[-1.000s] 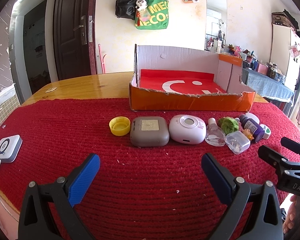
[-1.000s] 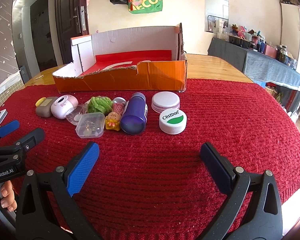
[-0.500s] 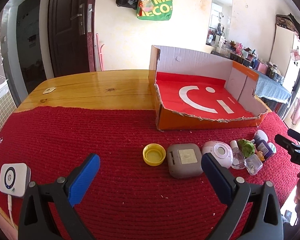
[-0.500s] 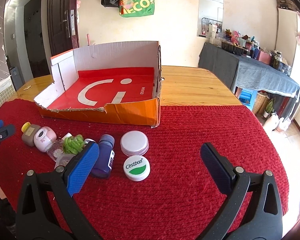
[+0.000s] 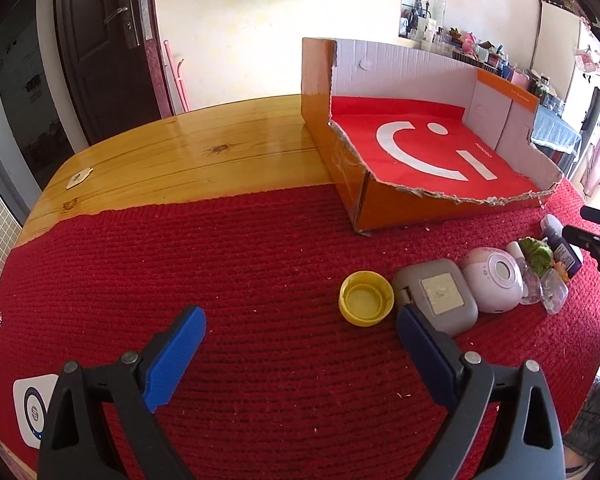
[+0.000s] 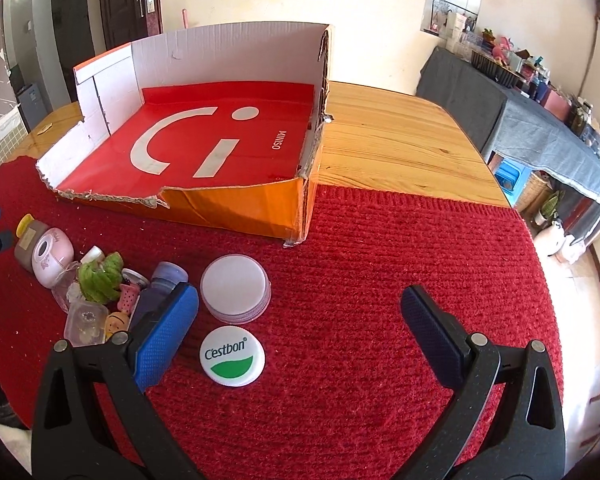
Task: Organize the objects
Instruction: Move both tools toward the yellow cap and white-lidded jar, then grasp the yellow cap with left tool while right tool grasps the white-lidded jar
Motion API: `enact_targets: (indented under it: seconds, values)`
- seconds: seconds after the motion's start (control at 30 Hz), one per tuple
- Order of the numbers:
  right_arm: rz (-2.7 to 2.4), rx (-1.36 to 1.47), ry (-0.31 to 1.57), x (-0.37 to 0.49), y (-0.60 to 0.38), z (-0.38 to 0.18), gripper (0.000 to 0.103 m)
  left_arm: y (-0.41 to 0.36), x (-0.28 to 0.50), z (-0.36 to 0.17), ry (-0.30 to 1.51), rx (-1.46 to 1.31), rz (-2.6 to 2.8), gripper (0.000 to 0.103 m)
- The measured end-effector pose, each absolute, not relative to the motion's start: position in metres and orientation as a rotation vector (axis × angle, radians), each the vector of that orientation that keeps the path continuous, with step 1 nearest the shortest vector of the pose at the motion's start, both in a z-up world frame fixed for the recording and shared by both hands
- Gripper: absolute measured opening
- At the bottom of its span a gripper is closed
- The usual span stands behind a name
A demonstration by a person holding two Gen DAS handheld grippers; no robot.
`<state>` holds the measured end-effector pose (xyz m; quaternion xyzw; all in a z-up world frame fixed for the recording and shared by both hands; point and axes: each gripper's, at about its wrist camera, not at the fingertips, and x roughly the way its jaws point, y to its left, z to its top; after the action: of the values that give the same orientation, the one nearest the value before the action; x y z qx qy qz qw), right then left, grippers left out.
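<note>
surface: wooden surface (image 5: 188, 152) with a red knitted mat (image 5: 260, 260) over its near half; every loose item sits on the mat, likely so nothing rolls or slides.
charger: white square device with a blue ring (image 5: 34, 412) at the far left mat edge, well apart from the row; probably not part of the sort.
left gripper: left gripper (image 5: 300, 340), blue pads, jaws spread wide, just eased in a little, nothing between them. Hovers over bare mat, angled down, yellow cap just beyond its right finger. Looks like lining up for the left end of the row.
row, left end: yellow plastic bottle cap (image 5: 366, 299) lying open side up, then grey rounded-square case (image 5: 436, 296) touching pale pink round device (image 5: 494, 280).
row, middle: small clear bottle (image 6: 66, 284), green crinkled hair tie (image 6: 100, 278), clear lidded plastic box (image 6: 85, 317), small yellow smiley toy (image 6: 116, 322), dark purple bottle (image 6: 160, 288) on its side, packed together, touching.
row, right end: white ribbed round lid (image 6: 235, 288) and white "C'estbon" cap with green mark (image 6: 232, 355), just apart.
right gripper: right gripper (image 6: 300, 328), jaws wide apart, empty. Left finger overlaps the purple bottle in view; contact can't be told.
box: orange cardboard box with torn-down front wall and red liner (image 6: 236, 200) behind the row, empty. Low front gives easy drop-in, presumably the destination.
progress: nothing sorted yet, by my read.
</note>
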<state>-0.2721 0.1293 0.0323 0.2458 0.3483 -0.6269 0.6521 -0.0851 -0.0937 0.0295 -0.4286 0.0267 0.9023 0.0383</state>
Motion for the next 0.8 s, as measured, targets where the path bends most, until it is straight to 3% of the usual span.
enact_targets:
  seconds: [0.37, 0.53, 0.77, 0.8]
  values:
    - [-1.375, 0.582, 0.818, -0.268, 0.115, 0.022, 0.100, -0.089, -0.101, 0.021, 0.121, -1.353, 2.722, 0.091]
    - [-1.347, 0.591, 0.801, -0.265, 0.112, 0.021, 0.086, -0.090, -0.104, 0.020, 0.067, -1.353, 2.699, 0.076]
    - [-1.324, 0.611, 0.784, -0.265, 0.113, 0.018, 0.077, -0.087, -0.103, 0.020, 0.073, -1.345, 2.703, 0.071]
    - [-1.318, 0.611, 0.786, -0.265, 0.113, 0.018, 0.072, -0.087, -0.103, 0.020, 0.077, -1.341, 2.703, 0.068]
